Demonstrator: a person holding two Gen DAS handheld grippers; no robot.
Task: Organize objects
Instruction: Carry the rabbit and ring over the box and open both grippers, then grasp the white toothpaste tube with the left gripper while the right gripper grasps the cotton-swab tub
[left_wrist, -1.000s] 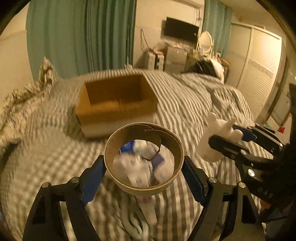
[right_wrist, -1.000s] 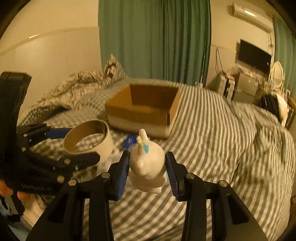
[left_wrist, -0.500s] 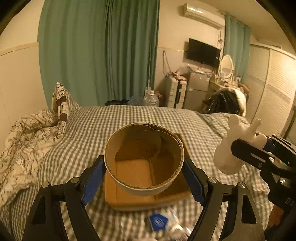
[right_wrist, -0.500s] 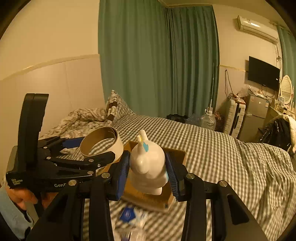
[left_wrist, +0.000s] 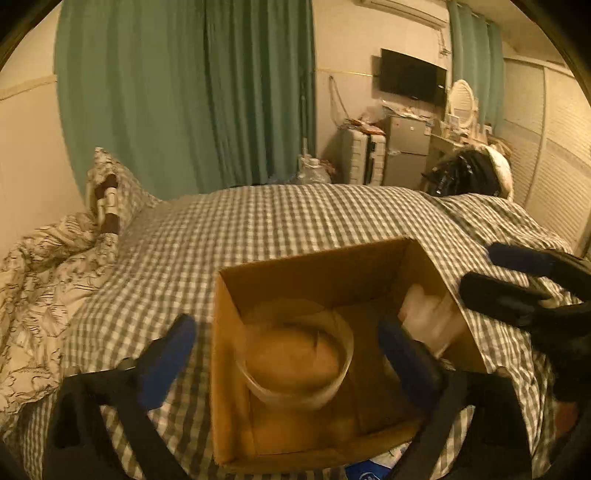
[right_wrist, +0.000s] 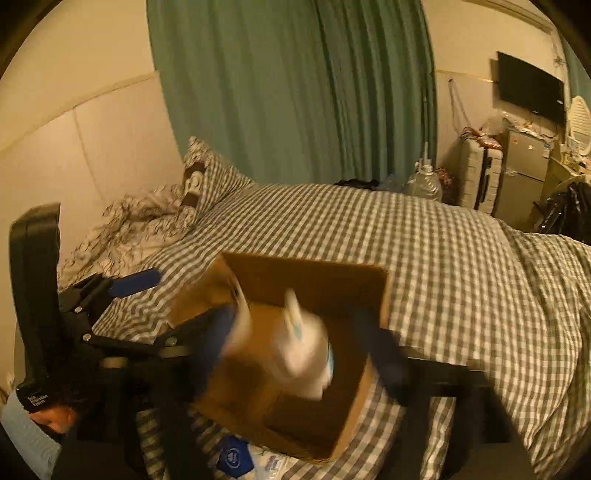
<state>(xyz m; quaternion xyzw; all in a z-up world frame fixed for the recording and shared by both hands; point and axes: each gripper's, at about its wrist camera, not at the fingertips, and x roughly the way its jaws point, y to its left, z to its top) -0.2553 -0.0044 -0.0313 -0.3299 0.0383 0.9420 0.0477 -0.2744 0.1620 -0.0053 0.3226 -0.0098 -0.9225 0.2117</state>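
Location: bed (left_wrist: 295, 221) under checked cover; open cardboard box (left_wrist: 317, 258) at near edge, mouth up.

Left gripper (left_wrist: 284, 354): spread wide, 2 blue-padded fingers (left_wrist: 166, 354) well apart, straddling the box's near-left corner. Nothing held. Cardboard tape ring (left_wrist: 295, 354) blurred, inside the box outline, apart from both pads, open end facing up toward the lens. Resting on the box floor or mid-drop: cannot tell through blur.

Right gripper (right_wrist: 306, 347): fingers parted, each blurred, 1 either side of the white figurine (right_wrist: 303, 354). No contact evident between pads and figurine; judged released, though blur limits certainty. Figurine tilted, ears toward the far wall, over the box (right_wrist: 306, 277) interior. In the left view, same figurine (left_wrist: 424, 314) against the right inner wall.

Key relation: both items directly ahead of and below their own fingers, inside the box walls; ring nearer the left gripper, figurine nearer the right. Ring axis roughly vertical; figurine long axis leaning toward the far wall.

Judgement: deposit step essentially done for these 2 items. Next move calls for lifting both grippers straight clear of the box rim; risk of catching a box wall on withdrawal.

Other: blue-labelled packets (right_wrist: 236, 458) on the cover in front of the box, not yet boxed.
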